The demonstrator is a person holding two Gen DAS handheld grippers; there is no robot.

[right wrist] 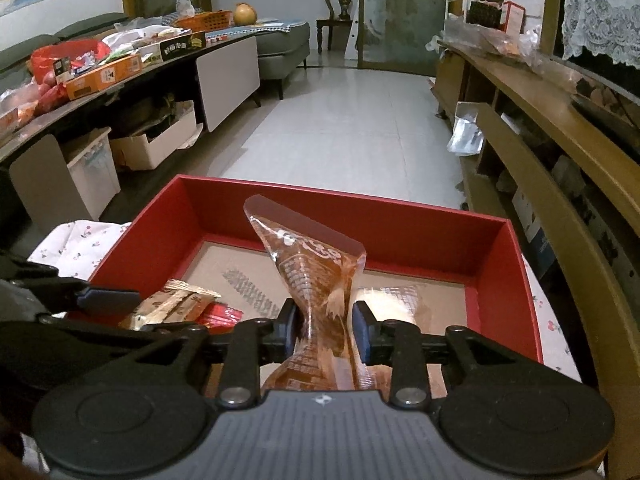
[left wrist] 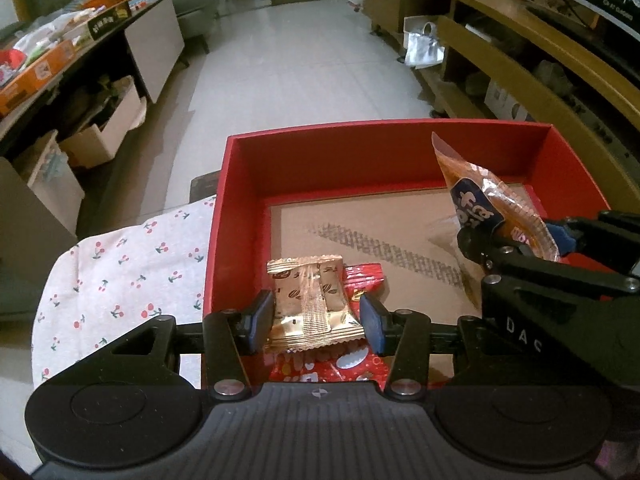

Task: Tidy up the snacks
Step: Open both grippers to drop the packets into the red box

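A red box [left wrist: 320, 148] with a cardboard floor stands on a cherry-print cloth [left wrist: 120, 264]. My left gripper [left wrist: 316, 322] is shut on a gold snack packet [left wrist: 310, 304] at the box's near left, over red wrapped snacks [left wrist: 364, 280]. My right gripper [right wrist: 325, 330] is shut on an orange clear snack packet [right wrist: 316, 276], pinched at its middle, above the box [right wrist: 400, 216]. That packet also shows in the left wrist view [left wrist: 480, 196], with the right gripper [left wrist: 516, 236] at the box's right. A pale packet [right wrist: 384, 300] lies under the right gripper.
A long dark table [right wrist: 132, 76] at left carries many snack boxes and bags. Cardboard boxes [right wrist: 156, 140] stand under it. A wooden shelf unit [right wrist: 540, 120] runs along the right. White tiled floor [right wrist: 352, 120] lies beyond the box.
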